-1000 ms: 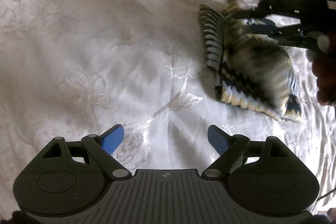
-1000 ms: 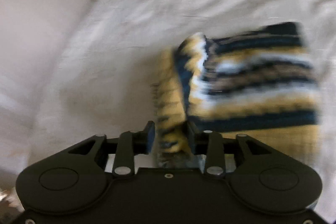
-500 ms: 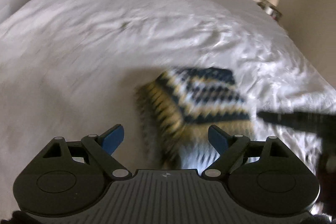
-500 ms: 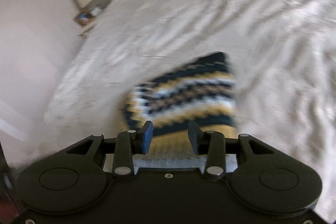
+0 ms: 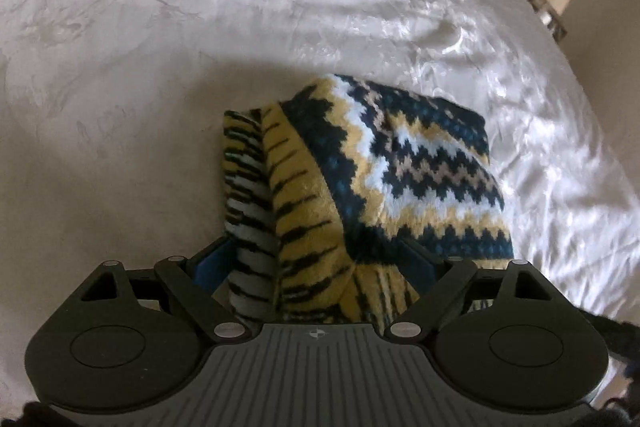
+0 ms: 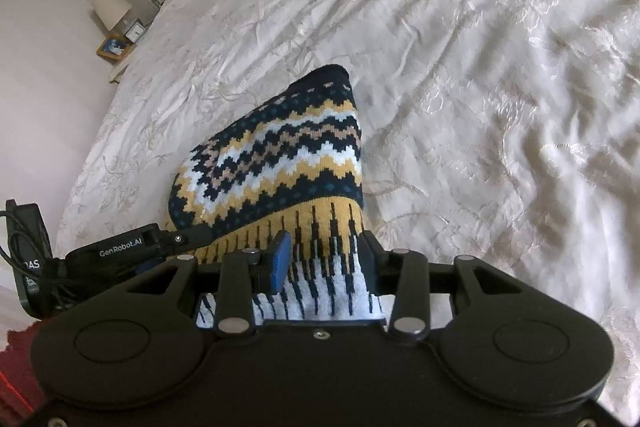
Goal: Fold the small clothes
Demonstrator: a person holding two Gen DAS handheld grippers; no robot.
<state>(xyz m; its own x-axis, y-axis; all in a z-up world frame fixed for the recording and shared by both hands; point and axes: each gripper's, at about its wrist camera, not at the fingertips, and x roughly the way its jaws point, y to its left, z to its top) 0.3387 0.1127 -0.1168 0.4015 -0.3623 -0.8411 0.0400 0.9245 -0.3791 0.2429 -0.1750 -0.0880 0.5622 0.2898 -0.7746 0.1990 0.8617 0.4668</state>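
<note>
The left gripper [image 5: 316, 269] is standing wide apart with the near ribbed edge of the knitted garment [image 5: 360, 187] bunching between its blue pads, the cloth filling the gap without either pad clearly pressing it; the right gripper [image 6: 326, 259] is sitting with its jaws partly parted around the white-and-navy striped cuff of the same garment [image 6: 280, 163], and whether they are pinching it I cannot tell. The folded navy, yellow and white zigzag piece is lying on the cream embroidered bedspread [image 5: 160, 67] just ahead of both tools; the left gripper's black body [image 6: 136, 247] is showing at the garment's left side; a bedside lamp [image 6: 111, 9] is standing beyond the bed's far-left corner.
</note>
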